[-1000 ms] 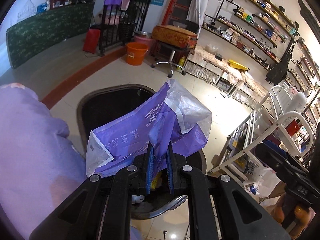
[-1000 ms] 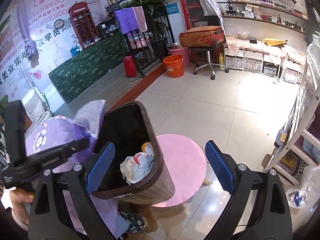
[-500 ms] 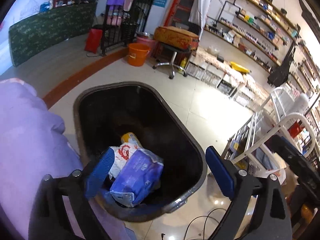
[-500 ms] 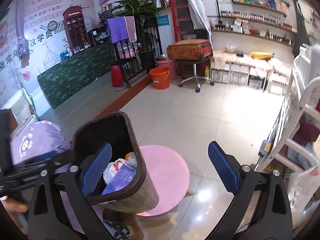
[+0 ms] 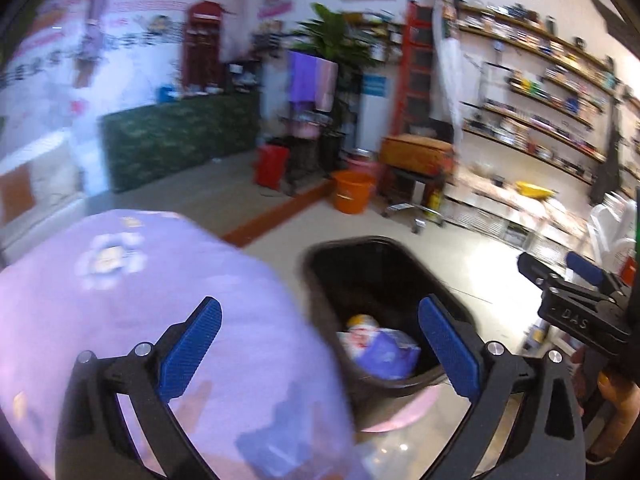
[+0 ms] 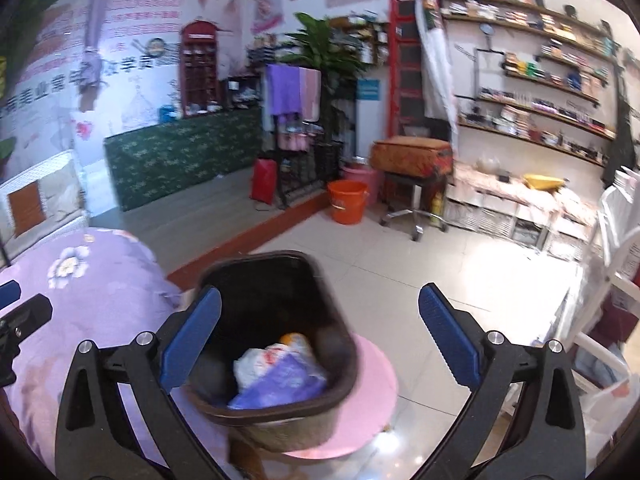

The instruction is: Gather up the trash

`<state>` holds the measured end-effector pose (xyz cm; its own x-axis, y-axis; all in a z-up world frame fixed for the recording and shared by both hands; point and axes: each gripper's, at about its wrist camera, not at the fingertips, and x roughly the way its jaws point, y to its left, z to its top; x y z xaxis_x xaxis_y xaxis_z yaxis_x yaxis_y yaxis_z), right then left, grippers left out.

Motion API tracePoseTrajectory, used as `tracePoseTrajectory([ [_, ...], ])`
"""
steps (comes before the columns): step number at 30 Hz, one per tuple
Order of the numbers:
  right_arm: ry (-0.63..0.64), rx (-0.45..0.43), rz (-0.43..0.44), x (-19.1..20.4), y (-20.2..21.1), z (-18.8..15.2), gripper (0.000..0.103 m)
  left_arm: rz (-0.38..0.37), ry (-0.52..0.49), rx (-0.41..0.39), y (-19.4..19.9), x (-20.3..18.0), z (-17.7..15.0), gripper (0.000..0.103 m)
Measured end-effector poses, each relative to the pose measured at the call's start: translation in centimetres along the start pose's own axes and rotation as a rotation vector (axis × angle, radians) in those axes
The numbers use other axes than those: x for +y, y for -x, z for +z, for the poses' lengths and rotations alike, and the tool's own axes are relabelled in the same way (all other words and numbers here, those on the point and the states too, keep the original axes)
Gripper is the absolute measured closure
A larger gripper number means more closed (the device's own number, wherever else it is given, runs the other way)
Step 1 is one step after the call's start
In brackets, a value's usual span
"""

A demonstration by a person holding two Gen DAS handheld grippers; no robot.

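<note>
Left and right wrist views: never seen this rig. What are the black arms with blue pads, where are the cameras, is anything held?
No robot here: a person holds a two-finger hand tool in each hand. Each picture comes from a fisheye camera on one tool, looking forward along its fingers. The black arms with blue pads are those fingers. The left gripper and the right gripper both have their jaws wide apart and hold nothing. Below them a dark bin stands on a pink round stool and contains a purple packet and a white crumpled wrapper. The purple flowered cloth sits beside the bin.
</note>
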<state>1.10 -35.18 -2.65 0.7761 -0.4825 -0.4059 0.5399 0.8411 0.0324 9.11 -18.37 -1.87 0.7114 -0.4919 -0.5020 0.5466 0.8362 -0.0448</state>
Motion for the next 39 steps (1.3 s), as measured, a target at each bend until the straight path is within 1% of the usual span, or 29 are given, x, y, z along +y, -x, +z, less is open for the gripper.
tracePoseTrajectory([
  [1, 0.005, -0.003, 0.022, 0.9, 0.2, -0.1, 0.006, 0.035, 0.021, -0.009, 0.6, 0.9, -0.2, 0.006],
  [4, 0.031, -0.014, 0.071, 3.4, 0.8, -0.3, 0.006, 0.095, 0.078, -0.029, 2.3, 3.3, -0.7, 0.006],
  [8, 0.060, -0.044, 0.143, 6.7, 2.2, -0.8, 0.006, 0.194, 0.123, -0.045, 4.3, 5.8, -1.4, 0.006],
  [11, 0.091, -0.049, 0.202, 9.3, 3.2, -1.3, 0.006, 0.245, 0.172, -0.059, 6.1, 7.6, -2.4, 0.006],
  [14, 0.122, -0.058, 0.250, 11.5, 4.2, -1.9, 0.006, 0.302, 0.200, -0.082, 8.0, 8.7, -3.1, 0.006],
  [17, 0.127, -0.068, 0.289, 12.7, 5.2, -2.1, 0.006, 0.372, 0.201, -0.102, 9.7, 9.2, -3.7, 0.006],
  [19, 0.125, -0.074, 0.316, 13.4, 6.0, -2.2, 0.006, 0.411, 0.220, -0.122, 11.0, 9.7, -4.3, 0.006],
  [26, 0.112, -0.087, 0.389, 14.5, 8.5, -3.1, 0.006, 0.490, 0.307, -0.158, 13.9, 11.0, -5.8, 0.006],
  [29, 0.132, -0.113, 0.397, 15.0, 9.3, -3.2, 0.006, 0.521, 0.305, -0.167, 14.9, 10.9, -6.3, 0.006],
  [33, 0.145, -0.121, 0.418, 15.3, 10.1, -3.2, 0.006, 0.550, 0.296, -0.188, 15.8, 11.0, -6.4, 0.006],
  [39, 0.176, -0.132, 0.437, 15.6, 10.9, -3.5, 0.006, 0.547, 0.292, -0.212, 16.1, 11.3, -6.2, 0.006],
])
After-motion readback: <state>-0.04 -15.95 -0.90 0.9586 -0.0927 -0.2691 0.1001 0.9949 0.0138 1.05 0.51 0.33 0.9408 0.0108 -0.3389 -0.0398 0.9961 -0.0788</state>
